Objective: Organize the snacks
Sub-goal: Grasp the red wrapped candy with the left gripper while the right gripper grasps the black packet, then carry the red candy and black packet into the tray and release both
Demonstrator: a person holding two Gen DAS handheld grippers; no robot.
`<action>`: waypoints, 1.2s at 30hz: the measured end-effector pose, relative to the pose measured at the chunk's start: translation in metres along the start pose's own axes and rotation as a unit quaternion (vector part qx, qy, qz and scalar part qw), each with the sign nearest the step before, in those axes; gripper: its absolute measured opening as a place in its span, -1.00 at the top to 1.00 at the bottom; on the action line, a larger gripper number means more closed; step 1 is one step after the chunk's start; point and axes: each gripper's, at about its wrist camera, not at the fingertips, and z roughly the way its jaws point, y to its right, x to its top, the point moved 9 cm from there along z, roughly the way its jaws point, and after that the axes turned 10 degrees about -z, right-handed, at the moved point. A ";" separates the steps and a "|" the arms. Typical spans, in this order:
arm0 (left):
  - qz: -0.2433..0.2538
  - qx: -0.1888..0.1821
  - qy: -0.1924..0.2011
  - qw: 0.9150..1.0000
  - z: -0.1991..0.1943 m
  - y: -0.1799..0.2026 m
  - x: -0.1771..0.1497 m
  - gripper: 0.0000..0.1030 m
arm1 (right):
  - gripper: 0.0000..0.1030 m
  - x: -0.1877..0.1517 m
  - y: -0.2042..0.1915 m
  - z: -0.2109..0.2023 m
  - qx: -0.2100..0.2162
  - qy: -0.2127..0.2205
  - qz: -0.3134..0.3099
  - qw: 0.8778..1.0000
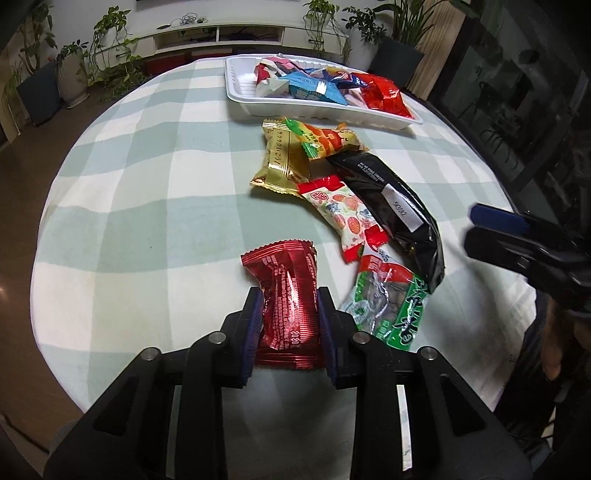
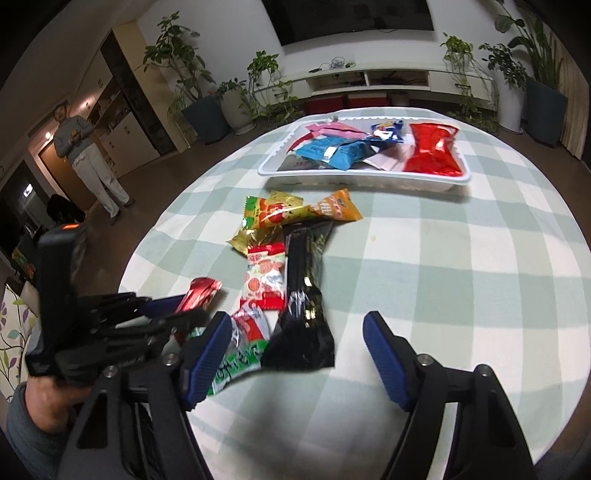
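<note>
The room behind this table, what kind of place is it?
Most likely a home living room: a dark wall-mounted screen, a low white media console below it, and potted houseplants along the wall.

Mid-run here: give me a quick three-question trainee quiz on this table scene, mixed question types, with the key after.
1. True or false: the left gripper has its jaws shut on the dark red snack packet.
2. Multiple choice: where does the white tray sit relative to the loose snacks? A) nearer the grippers B) at the far side of the table C) on the floor
3. Fill in: the long black packet lies on the checked ____.

Key: 1 true. 2 B. 3 tablecloth. Extra note: the right gripper is open, with nothing gripped; the black packet's near end lies between its jaws.
</note>
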 end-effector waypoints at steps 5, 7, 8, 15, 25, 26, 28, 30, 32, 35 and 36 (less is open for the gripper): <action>-0.005 -0.008 0.003 1.000 -0.006 0.001 -0.004 0.48 | -0.23 0.007 0.003 0.023 -0.014 -0.028 -0.012 0.999; -0.007 -0.012 0.004 1.000 -0.006 0.002 -0.005 0.48 | -0.16 0.009 0.005 0.032 -0.021 -0.040 -0.015 0.999; -0.008 -0.013 0.004 1.000 -0.006 0.002 -0.005 0.48 | -0.12 0.009 0.006 0.035 -0.022 -0.044 -0.017 0.999; -0.011 -0.018 0.003 1.000 -0.004 0.002 -0.005 0.48 | 0.06 0.003 0.009 0.062 -0.040 -0.091 -0.044 0.994; -0.014 -0.022 0.004 1.000 -0.003 0.004 -0.004 0.48 | 0.44 -0.004 0.012 0.054 -0.049 -0.092 -0.066 0.992; -0.015 -0.024 0.004 1.000 -0.003 0.004 -0.004 0.48 | 0.46 -0.006 0.013 0.051 -0.049 -0.090 -0.064 0.993; -0.017 -0.030 0.004 0.999 -0.005 0.005 -0.004 0.48 | 0.47 -0.008 0.016 0.046 -0.049 -0.086 -0.056 0.994; -0.019 -0.033 0.006 0.999 -0.006 0.006 -0.003 0.48 | 0.48 -0.011 0.020 0.040 -0.048 -0.081 -0.045 0.995; -0.020 -0.035 0.008 0.999 -0.007 0.007 -0.002 0.48 | 0.48 -0.015 0.025 0.034 -0.046 -0.076 -0.033 0.995; -0.022 -0.045 0.011 0.999 -0.011 0.012 0.000 0.48 | 0.48 -0.018 0.029 0.020 -0.037 -0.064 -0.015 0.997; -0.020 -0.047 0.012 0.999 -0.012 0.013 0.000 0.48 | 0.48 -0.019 0.030 0.015 -0.034 -0.058 -0.008 0.998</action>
